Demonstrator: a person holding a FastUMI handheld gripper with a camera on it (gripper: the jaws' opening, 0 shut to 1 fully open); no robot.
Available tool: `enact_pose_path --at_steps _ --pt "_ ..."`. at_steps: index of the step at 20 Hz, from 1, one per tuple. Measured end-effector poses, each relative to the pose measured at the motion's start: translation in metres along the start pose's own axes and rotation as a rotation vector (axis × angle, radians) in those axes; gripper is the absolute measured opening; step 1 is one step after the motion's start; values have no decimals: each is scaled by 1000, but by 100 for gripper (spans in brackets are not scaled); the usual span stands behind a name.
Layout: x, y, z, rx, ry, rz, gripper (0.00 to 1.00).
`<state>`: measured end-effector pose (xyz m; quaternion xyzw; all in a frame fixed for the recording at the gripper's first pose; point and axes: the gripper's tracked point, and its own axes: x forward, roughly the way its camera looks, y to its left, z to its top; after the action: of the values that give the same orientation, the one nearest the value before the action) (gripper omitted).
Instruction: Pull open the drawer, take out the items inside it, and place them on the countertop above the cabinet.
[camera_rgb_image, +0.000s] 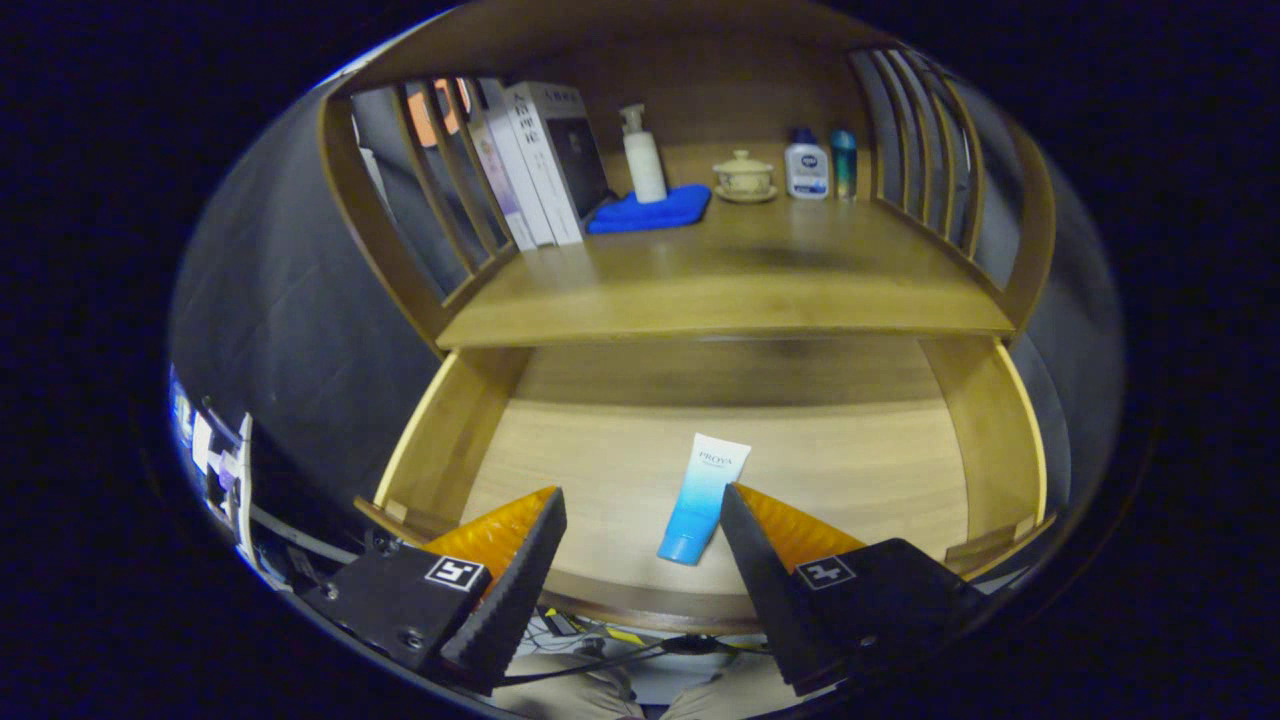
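Drawer (520, 440): wooden, pulled fully open below the cabinet top, its floor bare wood but for one item. Low side walls at 9 and 3 o'clock; front rail nearest the gripper.

Bench (720, 280): wooden countertop directly above the drawer, fenced at 9 and 3 o'clock by curved slatted side rails, closed at 12 o'clock by a wooden back panel. Front half bare; all goods stand along the back.

Books (530, 165): several upright volumes leaning at the bench's 10 o'clock corner, against the slatted rail.

Blue cloth (650, 212): folded flat, just beside the books toward 3 o'clock.

Gripper (643, 535): jaws spread wide apart, holding nothing, hovering over the drawer's front rail; one finger either side of the tube's lower end, the finger at 3 o'clock just beside it, whether touching cannot be told.

Tube (705, 497): white fading to blue, blue cap, lying flat on the drawer floor near the front rail, cap toward 6 o'clock and slightly tilted, between the jaws.

Pump bottle (643, 155): white, upright on the back edge of the blue cloth.

Lidded cup (743, 177): pale ceramic on a saucer, at the bench's 12 o'clock.

White bottle (806, 166): blue cap, upright, just beside the cup toward 3 o'clock.

Teal bottle (844, 163): slim, upright, beside the white bottle, nearest the rail at 3 o'clock.
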<state>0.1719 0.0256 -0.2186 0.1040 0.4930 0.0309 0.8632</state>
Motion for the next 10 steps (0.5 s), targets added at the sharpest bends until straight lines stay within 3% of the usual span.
enact_pose_path --at_steps 2,10 --pt "15 -10 -8 40 105 -46 98" --pt "57 -30 -28 145 317 -148 94"
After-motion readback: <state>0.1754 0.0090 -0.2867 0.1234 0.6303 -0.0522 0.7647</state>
